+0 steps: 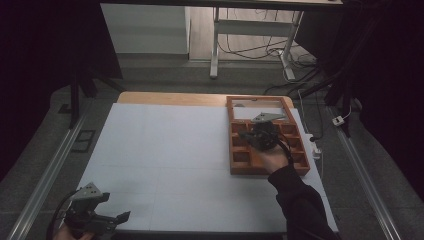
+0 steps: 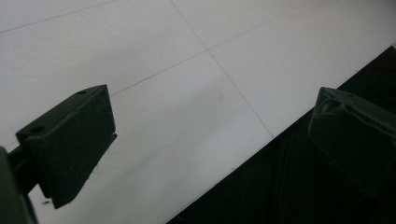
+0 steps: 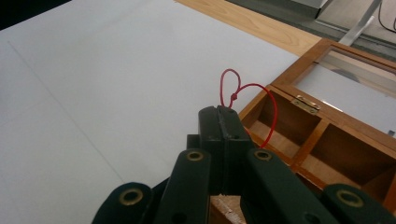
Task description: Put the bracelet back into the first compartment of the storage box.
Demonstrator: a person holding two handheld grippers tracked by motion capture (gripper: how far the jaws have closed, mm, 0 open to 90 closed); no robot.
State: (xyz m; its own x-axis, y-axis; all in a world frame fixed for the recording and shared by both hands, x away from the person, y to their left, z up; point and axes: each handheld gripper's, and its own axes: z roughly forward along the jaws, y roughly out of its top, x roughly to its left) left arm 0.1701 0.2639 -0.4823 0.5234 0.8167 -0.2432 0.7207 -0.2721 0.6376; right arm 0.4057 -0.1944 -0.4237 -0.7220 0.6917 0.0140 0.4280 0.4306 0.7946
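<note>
In the high view, the right gripper [image 1: 246,135] is held over the wooden box [image 1: 240,162], which lies at the far right of the white surface [image 1: 165,145]. I count one box, with its glazed lid [image 1: 257,107] folded open behind it. The compartments are small and dark here, so probably about nine, but I cannot count them surely. The left gripper [image 1: 120,216] rests at the near left corner of the surface, well apart from the box.

In the left gripper view, the two fingers [image 2: 70,140] stand wide apart with nothing between them; under them is the surface edge.

In the right gripper view, the two fingers [image 3: 223,126] are pressed fully together and pinch one red string [image 3: 243,91]. Its knotted loop stands up above the fingertips and one strand curves down toward a corner compartment of the box [image 3: 327,140]. One brass hinge [image 3: 306,103] shows on the lid.
</note>
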